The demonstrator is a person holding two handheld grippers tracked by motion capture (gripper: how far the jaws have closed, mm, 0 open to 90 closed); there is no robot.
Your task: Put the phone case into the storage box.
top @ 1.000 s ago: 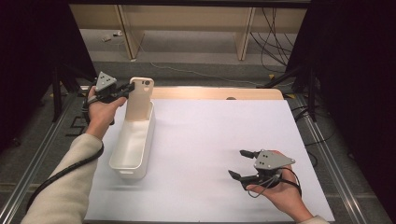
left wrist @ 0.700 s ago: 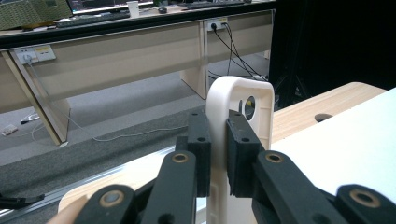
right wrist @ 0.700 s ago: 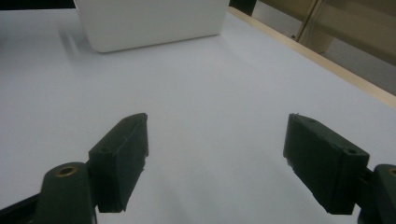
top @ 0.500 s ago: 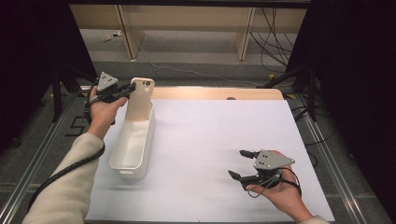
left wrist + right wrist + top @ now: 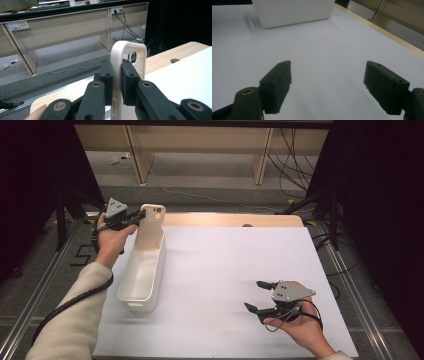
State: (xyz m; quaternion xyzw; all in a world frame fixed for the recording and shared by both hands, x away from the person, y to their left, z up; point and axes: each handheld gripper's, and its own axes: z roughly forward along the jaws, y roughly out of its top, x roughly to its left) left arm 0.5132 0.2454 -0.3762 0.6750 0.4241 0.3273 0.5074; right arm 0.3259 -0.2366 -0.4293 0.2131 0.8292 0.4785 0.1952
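Left gripper [image 5: 139, 216] clamped on the upright handle tab [image 5: 128, 60] of the long white bin [image 5: 142, 270]; both pads press flat against the tab's two faces, seen clearly in the left gripper view. Grip sits at the bin's far end, about 11 o'clock on the table [image 5: 235, 270]. Likely chosen because the tab is the one thin part the jaws can span; the walls look too wide apart.

Bin lies lengthwise along the left edge of the white sheet, near end toward 7 o'clock, nothing visible inside. Far end may be tipped up slightly; cannot tell for sure.

Right gripper [image 5: 260, 296] at 5 o'clock, jaws spread wide, nothing between them, well apart from the bin and pointed toward it. Reads as waiting, perhaps to steady the near end.
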